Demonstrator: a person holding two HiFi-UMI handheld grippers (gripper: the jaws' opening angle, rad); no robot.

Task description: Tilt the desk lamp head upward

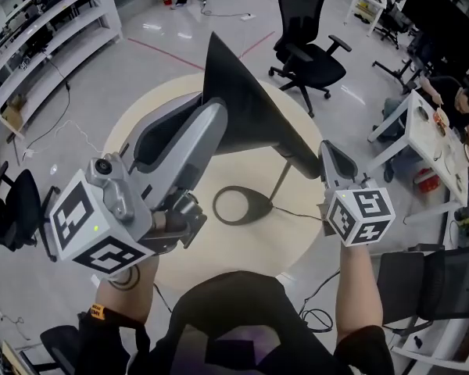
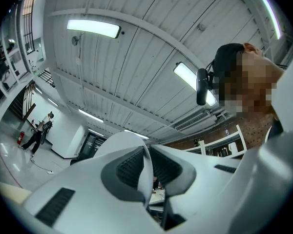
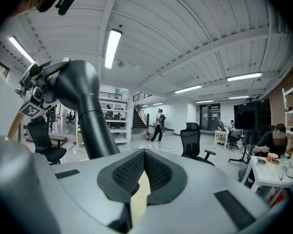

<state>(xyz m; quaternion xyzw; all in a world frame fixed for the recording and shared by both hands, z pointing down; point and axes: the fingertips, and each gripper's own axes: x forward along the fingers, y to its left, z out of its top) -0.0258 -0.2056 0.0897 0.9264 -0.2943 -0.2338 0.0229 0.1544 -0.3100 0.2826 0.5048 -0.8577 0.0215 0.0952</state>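
The left gripper (image 1: 207,119) is nearest, raised toward the head camera and pointing up at the ceiling. In the left gripper view its fingers (image 2: 132,169) are pressed together at the tips with nothing between them. From the head view they lie right against the left edge of the black wedge-shaped desk lamp head (image 1: 246,112), though I cannot tell whether they actually touch it.

The right gripper (image 1: 334,161) sits lower on the other side, just beside the point where the head meets its thin dark stem (image 1: 281,184). In the right gripper view its fingers (image 3: 129,172) are also closed tip to tip and hold nothing. The lamp (image 3: 85,111) stands clear of them to the left.

The lamp head is long, matt black and broad. It narrows toward the stem and is pitched steeply, with its far end lifted high above the bench. By my reading, most or all of the upward tilt is already done. What may remain is a small final nudge, then pulling both grippers clear.

Below, the stem slants down to a dark oval ring base (image 1: 267,204) near the middle of the round beige bench (image 1: 313,241). A thin cable (image 1: 297,213) trails off to the right. Beyond the bench are a grey floor and a black office chair (image 1: 309,41).
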